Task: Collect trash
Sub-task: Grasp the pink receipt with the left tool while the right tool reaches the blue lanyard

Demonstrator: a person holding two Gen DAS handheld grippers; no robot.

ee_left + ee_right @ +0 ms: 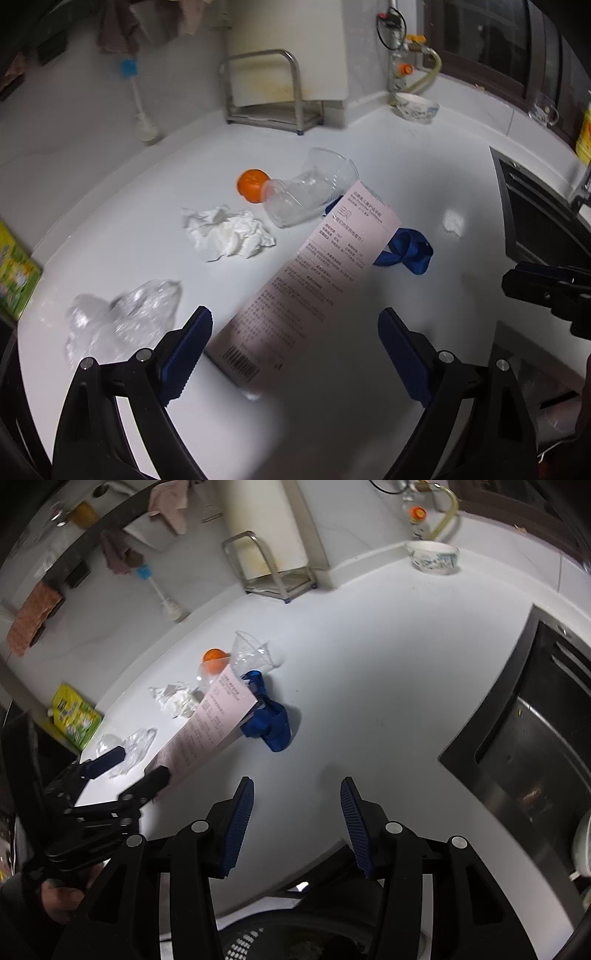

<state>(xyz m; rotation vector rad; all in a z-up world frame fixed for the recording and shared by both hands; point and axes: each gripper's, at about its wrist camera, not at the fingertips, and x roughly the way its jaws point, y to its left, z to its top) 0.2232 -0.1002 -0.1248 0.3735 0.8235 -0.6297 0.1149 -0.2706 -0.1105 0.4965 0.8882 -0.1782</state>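
Note:
On the white counter (424, 155) lie a long pink printed box (314, 273), a crumpled white tissue (229, 234), crumpled clear plastic wrap (122, 317), a squashed clear cup (314, 188), an orange (252, 184) and a blue ribbon (406, 254). The box's far end rests over the ribbon and cup. My left gripper (295, 315) is open and straddles the box's near end, its pads apart from it. My right gripper (296, 781) is open over bare counter near the front edge, with nothing between its fingers. In the right wrist view the left gripper (135, 766) shows at the left, by the box (214, 720).
A dark sink (535, 720) is set into the counter at the right. At the back stand a patterned bowl (436, 557), a cutting board in a metal rack (266, 535) and a brush (162, 590). A green packet (75, 712) sits far left. A dark bin (295, 938) lies below the front edge.

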